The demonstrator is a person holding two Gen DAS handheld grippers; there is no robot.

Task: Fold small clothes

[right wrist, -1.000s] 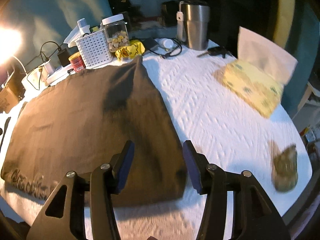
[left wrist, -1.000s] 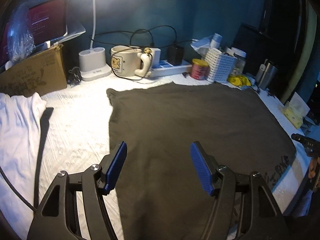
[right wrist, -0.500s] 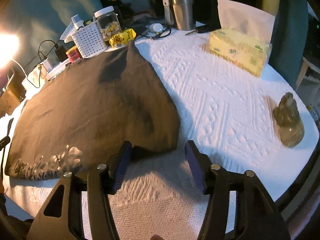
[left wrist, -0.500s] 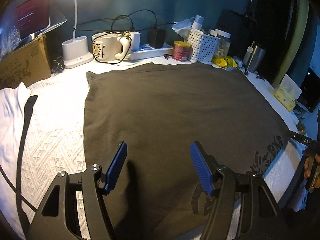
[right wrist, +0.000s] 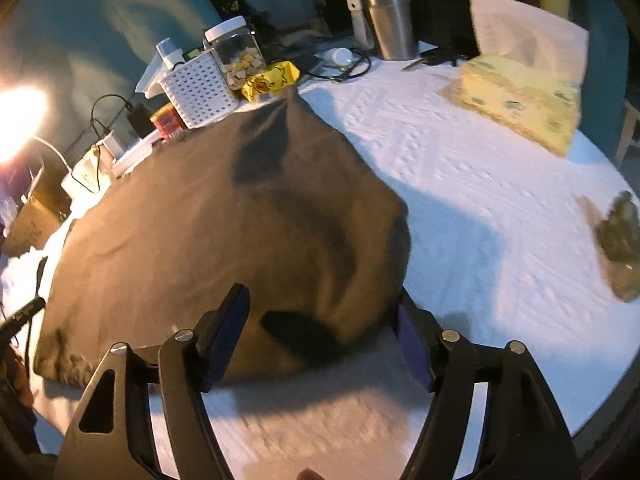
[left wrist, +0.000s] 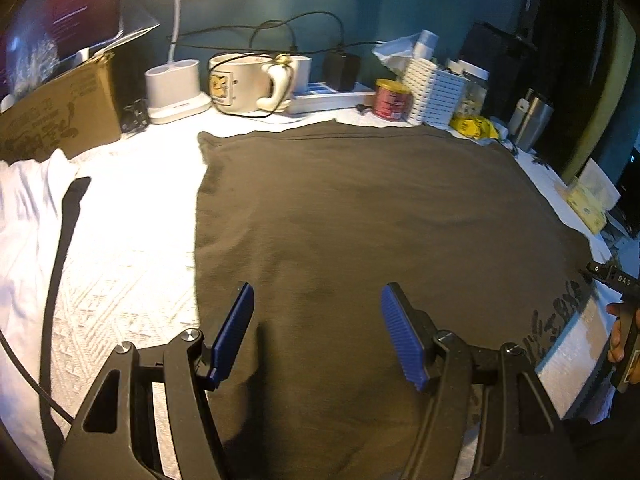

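A dark brown garment [left wrist: 360, 216] with printed lettering near one edge lies spread flat on the white textured tablecloth [left wrist: 132, 240]. My left gripper [left wrist: 317, 292] hovers open over the garment's near left part, and nothing sits between its blue pads [left wrist: 234, 332]. In the right wrist view the garment [right wrist: 208, 216] bulges up at its near right corner. My right gripper [right wrist: 320, 294] is low over that corner with its jaws opening. The bunched cloth lies between the fingers, and the pads do not press on it. A hand [left wrist: 618, 340] holds the right gripper at the left view's edge.
A white garment [left wrist: 24, 216] lies at the far left beside a cardboard box [left wrist: 60, 112]. Along the back stand a lamp base [left wrist: 174, 88], mug [left wrist: 244, 84], power strip [left wrist: 332, 98], red tin [left wrist: 390, 98] and white basket [right wrist: 196, 88]. Right: steel tumbler [right wrist: 386, 12], tissue box [right wrist: 520, 96], figurine [right wrist: 620, 240].
My right gripper has sunk toward the garment's near right corner and its jaws have widened; the corner, earlier ahead of the fingers, now lies bunched between them. The left gripper stays open over the cloth.
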